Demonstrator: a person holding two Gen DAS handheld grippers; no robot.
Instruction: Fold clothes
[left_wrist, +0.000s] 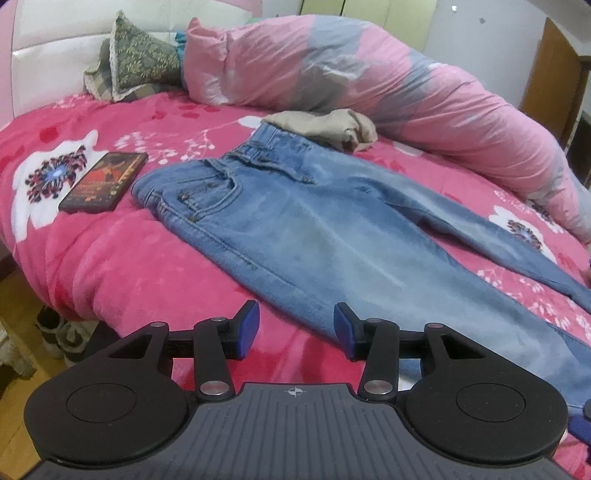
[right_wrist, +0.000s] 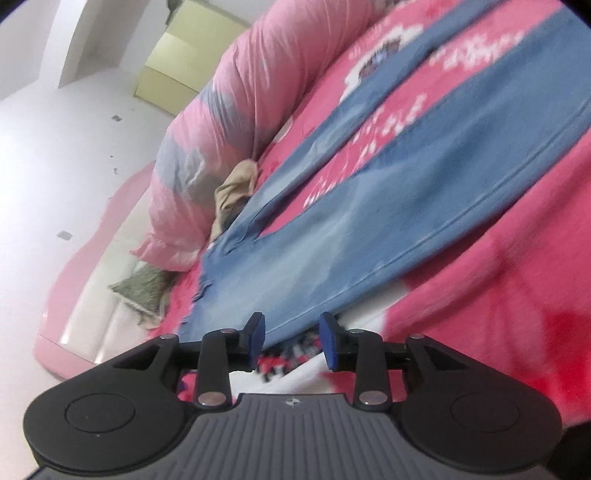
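Light blue jeans (left_wrist: 314, 229) lie flat on a pink flowered bedspread (left_wrist: 129, 258), waistband toward the far side and legs spread toward the near right. My left gripper (left_wrist: 295, 330) hovers at the near edge of one leg, open, with no cloth pinched between its blue pads. The right wrist view is tilted and blurred. It shows the jeans (right_wrist: 369, 221) stretching away, and my right gripper (right_wrist: 291, 341) is open just short of the denim's edge, holding nothing.
A crumpled beige garment (left_wrist: 332, 127) lies by the waistband, against a rolled pink and grey duvet (left_wrist: 369, 74). A dark phone (left_wrist: 105, 181) rests left of the jeans. A green patterned pillow (left_wrist: 140, 62) leans on the headboard. Shoes (left_wrist: 55, 332) sit on the floor below the bed's left edge.
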